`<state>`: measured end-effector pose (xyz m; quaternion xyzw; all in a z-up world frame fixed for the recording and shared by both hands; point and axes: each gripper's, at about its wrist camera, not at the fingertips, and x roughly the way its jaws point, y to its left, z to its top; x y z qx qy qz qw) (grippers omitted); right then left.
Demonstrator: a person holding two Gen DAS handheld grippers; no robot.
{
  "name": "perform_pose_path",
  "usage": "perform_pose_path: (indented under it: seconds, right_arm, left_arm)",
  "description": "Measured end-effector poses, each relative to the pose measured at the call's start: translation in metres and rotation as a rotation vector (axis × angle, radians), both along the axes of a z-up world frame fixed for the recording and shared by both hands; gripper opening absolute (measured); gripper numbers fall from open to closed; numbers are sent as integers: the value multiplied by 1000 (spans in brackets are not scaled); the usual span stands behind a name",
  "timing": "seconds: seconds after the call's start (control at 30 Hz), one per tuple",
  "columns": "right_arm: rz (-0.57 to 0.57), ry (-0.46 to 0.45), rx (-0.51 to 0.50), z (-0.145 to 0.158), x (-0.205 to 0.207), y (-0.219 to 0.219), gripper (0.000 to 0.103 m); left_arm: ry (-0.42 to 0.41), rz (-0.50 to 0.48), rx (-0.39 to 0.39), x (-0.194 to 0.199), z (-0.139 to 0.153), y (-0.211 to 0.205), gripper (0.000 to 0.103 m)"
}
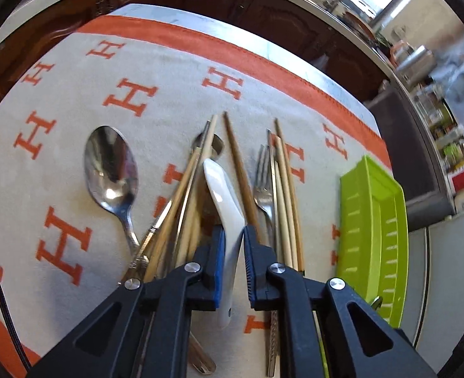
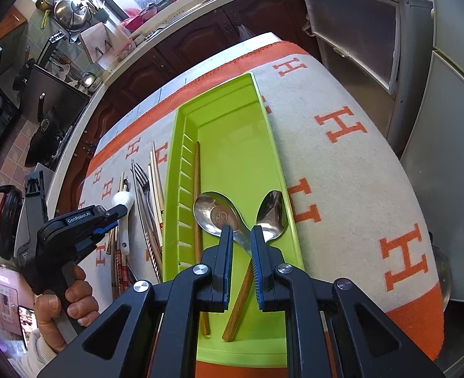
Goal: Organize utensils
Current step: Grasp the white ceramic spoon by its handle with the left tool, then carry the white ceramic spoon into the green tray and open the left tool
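Beside the tray (image 1: 373,220), the left tongs (image 1: 233,236) pinch the white spoon (image 1: 225,201) for sorting; the right tongs (image 2: 242,236) hang spread above it.

The left wrist view looks forward and down along the left gripper (image 1: 233,236), close above a heap of cutlery on an H-patterned cloth (image 1: 74,100), with the green tray (image 1: 373,220) off at its right edge and kitchen cabinets behind. The right wrist view looks forward and down along the right gripper (image 2: 242,236), close over the same green tray (image 2: 241,145), which fills its middle. Both views share the tray, the cloth (image 2: 342,163) and the white spoon (image 1: 224,195) (image 2: 123,200); the right view also takes in the left gripper (image 2: 118,217) from the side, at its lower left
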<state>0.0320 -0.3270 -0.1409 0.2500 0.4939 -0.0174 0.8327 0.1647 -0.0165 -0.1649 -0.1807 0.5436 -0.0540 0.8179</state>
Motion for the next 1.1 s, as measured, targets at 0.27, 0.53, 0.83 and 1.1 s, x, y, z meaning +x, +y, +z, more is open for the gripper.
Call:
perform_pose_path:
  seconds: [0.27,0.53,0.83,1.1]
  right_arm:
    - [-5,5,0,-1,-3,0,12]
    - [-14,4,7,-1,-6,-1,12]
    - [-22,-8,18,3,-9,-3,12]
    - [-23,-39,14,14,-14,-2,12]
  left_arm:
    - [2,-41,-10,4,-8,-6,6]
    - [17,-41,18,7,-12,-13,11]
    - [-45,-73,-11,-7,7,1,3]
    - [-84,-147,-63,-31,43,7,3]
